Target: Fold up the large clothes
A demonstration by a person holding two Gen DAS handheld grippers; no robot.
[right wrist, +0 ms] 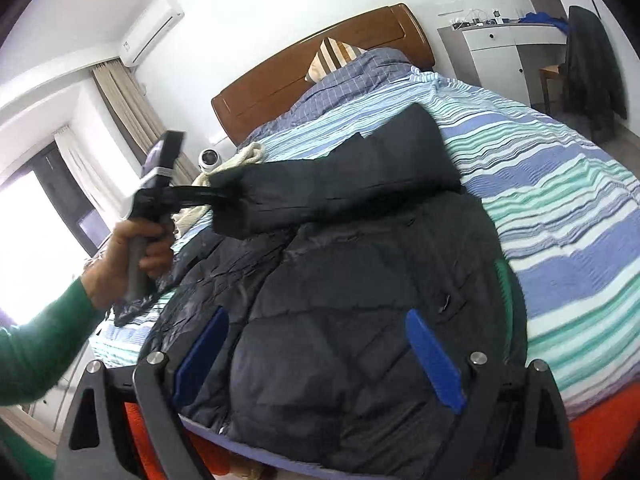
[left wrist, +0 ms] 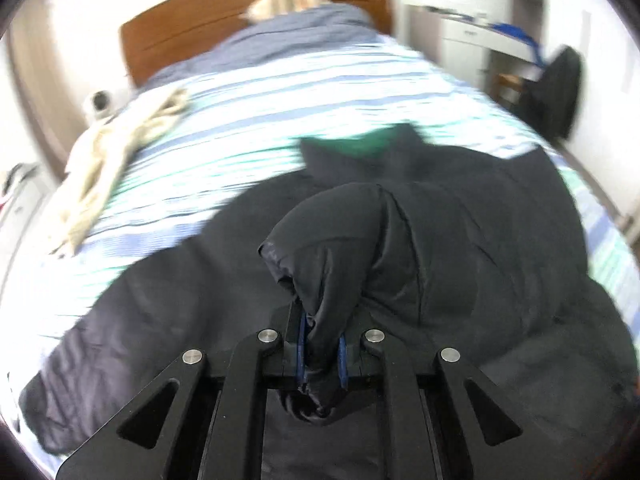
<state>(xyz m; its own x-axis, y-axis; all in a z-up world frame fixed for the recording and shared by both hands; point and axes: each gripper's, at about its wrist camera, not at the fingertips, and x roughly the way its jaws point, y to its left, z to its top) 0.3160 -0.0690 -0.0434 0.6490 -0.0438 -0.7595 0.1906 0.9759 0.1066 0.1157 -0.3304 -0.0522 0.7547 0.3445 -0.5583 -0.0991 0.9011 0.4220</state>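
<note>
**Sleeve lifted across the jacket**

While our left gripper (left wrist: 322,354) pinches a bunched sleeve end (left wrist: 332,248) between its blue pads (left wrist: 301,346), our right gripper (right wrist: 320,356) hangs over the jacket (right wrist: 352,320) with its fingers spread wide, holding nothing. We see the dark quilted jacket lying on the striped bed cover (right wrist: 560,200), its long axis running from just under our right gripper away toward the wooden headboard (right wrist: 304,76). Its green-lined collar (left wrist: 368,142) points toward the headboard in the left wrist view. From the right wrist view, the held sleeve (right wrist: 340,176) stretches raised and roughly level, crosswise over the jacket's upper part, ahead of our right gripper. Beyond and left of our left gripper, a cream garment (left wrist: 116,160) lies on the cover.
</note>
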